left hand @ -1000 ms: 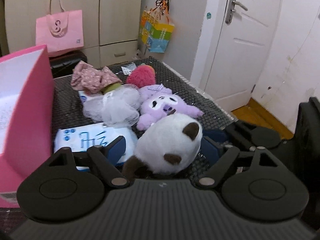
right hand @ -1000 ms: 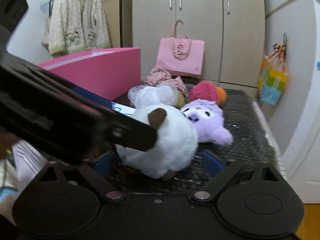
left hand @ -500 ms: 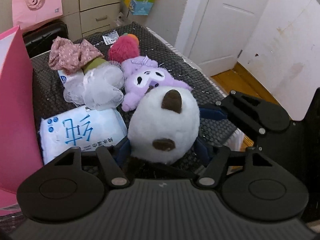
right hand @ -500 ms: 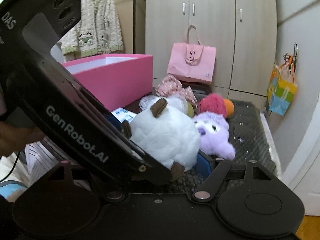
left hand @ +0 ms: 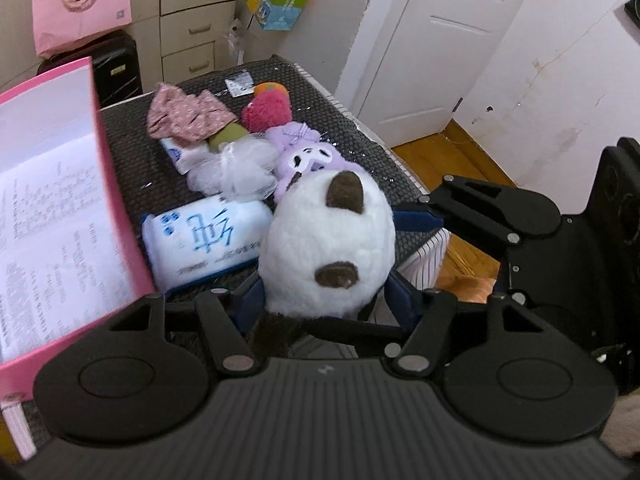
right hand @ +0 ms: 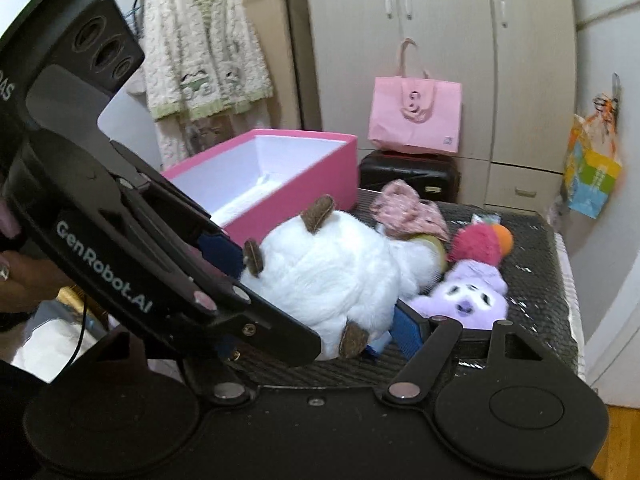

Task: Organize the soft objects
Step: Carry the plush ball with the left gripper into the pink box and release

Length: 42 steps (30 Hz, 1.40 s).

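A round white plush (left hand: 328,240) with brown ears and feet hangs above the dark mesh tabletop (left hand: 132,148). My left gripper (left hand: 328,296) is shut on it, a blue pad pressing into each side. My right gripper (right hand: 320,320) also grips the white plush (right hand: 332,280) from the other side. Its right finger (right hand: 408,324) presses the fur, while its left finger is hidden behind the left gripper's body. An open pink box (right hand: 304,184) with a white inside stands just left of the plush.
On the tabletop lie a purple plush (left hand: 308,156), a red and orange plush (left hand: 268,108), a white mesh puff (left hand: 236,168), a tissue pack (left hand: 204,236) and a floral cloth (left hand: 184,116). A person's hand (right hand: 24,276) holds the left gripper. A black suitcase (right hand: 408,176) stands behind the table.
Both grippers have closed in on the white plush and risen with it off the tabletop. The left wrist view now looks down more steeply, showing more of the box's inside.
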### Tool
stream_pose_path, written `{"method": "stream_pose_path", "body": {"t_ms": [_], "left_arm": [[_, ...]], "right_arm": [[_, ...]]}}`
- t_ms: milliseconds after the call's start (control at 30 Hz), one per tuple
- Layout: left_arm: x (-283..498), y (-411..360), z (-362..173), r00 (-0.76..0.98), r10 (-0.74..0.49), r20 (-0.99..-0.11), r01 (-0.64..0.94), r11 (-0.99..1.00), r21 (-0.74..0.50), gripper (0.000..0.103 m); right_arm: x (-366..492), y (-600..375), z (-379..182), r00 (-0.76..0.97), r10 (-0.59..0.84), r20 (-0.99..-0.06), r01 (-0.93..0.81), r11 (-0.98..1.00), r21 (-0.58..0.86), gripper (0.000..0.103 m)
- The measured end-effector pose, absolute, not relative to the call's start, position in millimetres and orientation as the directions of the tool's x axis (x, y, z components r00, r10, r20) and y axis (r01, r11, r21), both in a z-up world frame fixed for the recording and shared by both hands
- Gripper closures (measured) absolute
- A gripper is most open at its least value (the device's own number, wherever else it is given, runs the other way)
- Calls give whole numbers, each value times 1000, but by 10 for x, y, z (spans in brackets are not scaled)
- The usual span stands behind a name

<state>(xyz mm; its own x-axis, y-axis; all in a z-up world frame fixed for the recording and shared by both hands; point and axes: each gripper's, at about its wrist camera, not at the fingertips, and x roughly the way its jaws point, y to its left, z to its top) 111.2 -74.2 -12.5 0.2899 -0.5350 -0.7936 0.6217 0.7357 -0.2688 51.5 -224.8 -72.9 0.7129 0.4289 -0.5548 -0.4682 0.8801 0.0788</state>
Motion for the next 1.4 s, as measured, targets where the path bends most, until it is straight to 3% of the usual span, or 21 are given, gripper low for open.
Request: {"method": "stream_pose_path", "body": {"t_ms": [433, 867, 1167, 1400], "left_arm": [[1123, 96, 261, 334, -533, -777, 550, 780, -299, 42], [1491, 935, 573, 504, -529, -682, 462, 833, -305, 42], [2128, 1137, 83, 414, -505, -757, 356, 855, -376, 41], [2328, 1145, -202, 351, -444, -824, 313, 885, -344, 42]], "right_arm": [[682, -1464, -231, 602, 488, -632, -592, 804, 57, 23], [1218, -789, 151, 611, 556, -563, -651, 758, 41, 23], [1878, -630, -246, 477, 603, -640, -694, 705, 147, 23], [2168, -506, -557, 348, 620, -703, -744, 639, 195, 23]]}}
